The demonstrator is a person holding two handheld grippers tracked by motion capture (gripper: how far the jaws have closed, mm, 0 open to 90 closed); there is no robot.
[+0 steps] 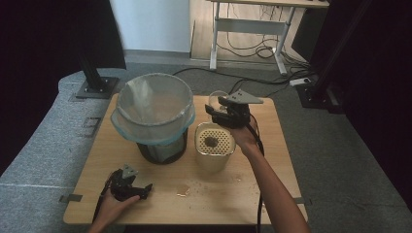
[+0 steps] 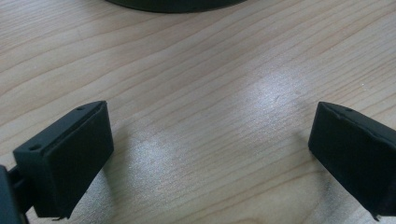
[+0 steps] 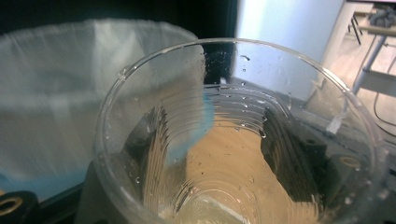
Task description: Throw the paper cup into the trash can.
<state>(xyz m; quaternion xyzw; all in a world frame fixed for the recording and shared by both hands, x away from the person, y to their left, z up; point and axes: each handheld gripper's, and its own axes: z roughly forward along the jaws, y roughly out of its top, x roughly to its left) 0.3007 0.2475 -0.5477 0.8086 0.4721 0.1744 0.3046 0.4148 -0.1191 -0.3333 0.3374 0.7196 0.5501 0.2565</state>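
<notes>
Jaws of the right gripper (image 1: pixel 214 108) clamp a clear ribbed plastic cup (image 3: pixel 238 135), upright above the tabletop's (image 1: pixel 272 189) far edge, beside the round perforated cream canister (image 1: pixel 214 145). Left gripper (image 1: pixel 145 188) jaws gape wide on bare wood near the front-left corner.

On the desk (image 1: pixel 160 194), a lined bin (image 1: pixel 154 114) stands at left with a perforated-lid container (image 1: pixel 214 145) just beside it at right, a clear cup (image 1: pixel 216 100) held in the right tool (image 1: pixel 214 112) above and behind that container, and the left tool (image 1: pixel 138 190) resting near the front edge.
</notes>
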